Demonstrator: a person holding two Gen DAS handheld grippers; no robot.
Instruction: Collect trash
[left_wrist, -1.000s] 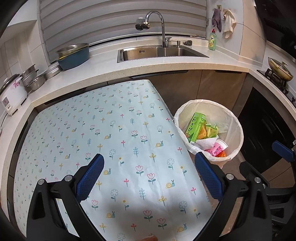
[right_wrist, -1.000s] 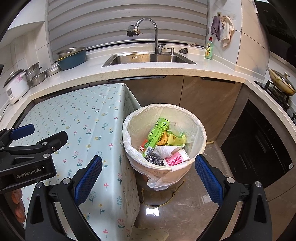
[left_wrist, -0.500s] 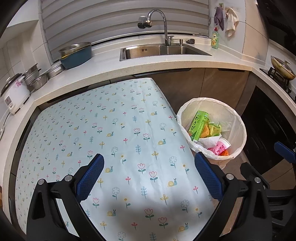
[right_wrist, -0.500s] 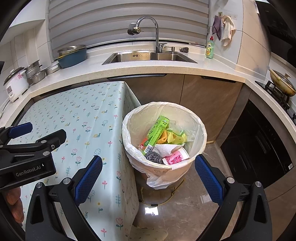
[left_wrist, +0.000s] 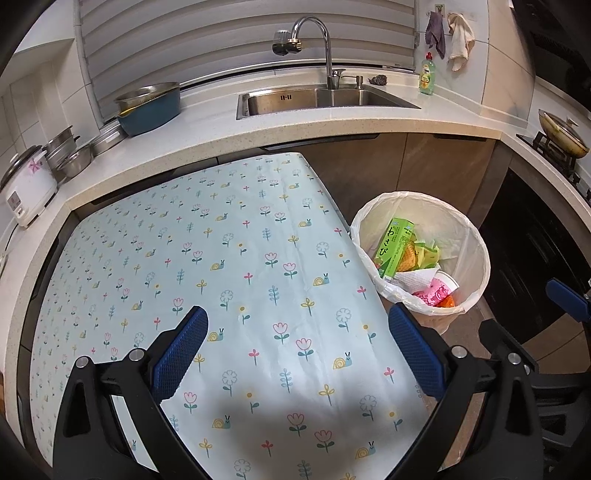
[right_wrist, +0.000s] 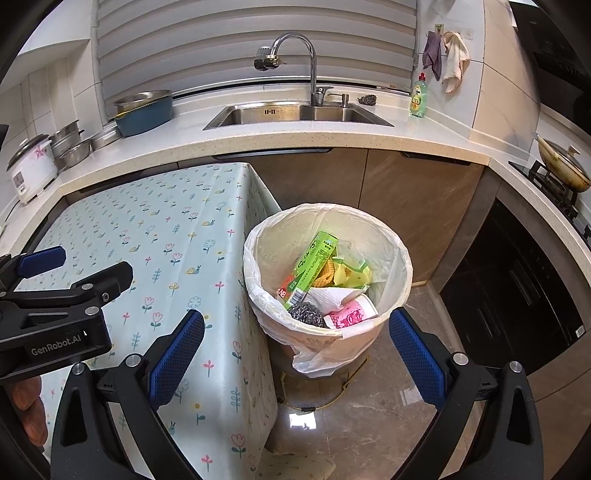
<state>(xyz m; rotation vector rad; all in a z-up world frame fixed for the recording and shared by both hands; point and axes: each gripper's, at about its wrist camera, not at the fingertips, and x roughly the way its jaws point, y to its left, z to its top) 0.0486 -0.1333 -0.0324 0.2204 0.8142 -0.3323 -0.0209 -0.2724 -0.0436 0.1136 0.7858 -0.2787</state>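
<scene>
A bin lined with a white bag (right_wrist: 395, 243) (left_wrist: 476, 236) stands on the floor by the table's right edge. Inside lie a green carton (right_wrist: 314, 264) (left_wrist: 392, 247), yellow wrappers (right_wrist: 349, 273), a white paper towel (right_wrist: 328, 295), a pink cup (right_wrist: 351, 314) (left_wrist: 434, 291) and a steel scourer (right_wrist: 306, 314). My right gripper (right_wrist: 295, 354) hangs open above the bin's near rim with nothing between its fingers. My left gripper (left_wrist: 295, 354) is open over the flowered tablecloth (left_wrist: 221, 266), also holding nothing. The left gripper's black body (right_wrist: 55, 306) shows at the left of the right wrist view.
A counter runs behind with a sink (left_wrist: 325, 98), tap (left_wrist: 314, 37), blue basin (left_wrist: 147, 107), steel pots (left_wrist: 70, 151) and rice cooker (left_wrist: 26, 184). A green soap bottle (left_wrist: 427, 75) stands right of the sink. A pan (left_wrist: 561, 134) sits on the stove at right. Brown tiled floor (right_wrist: 369, 424) surrounds the bin.
Both grippers have drawn back and up a little, so the table and bin sit slightly farther off. Both stay open and nothing in the bin has shifted.
</scene>
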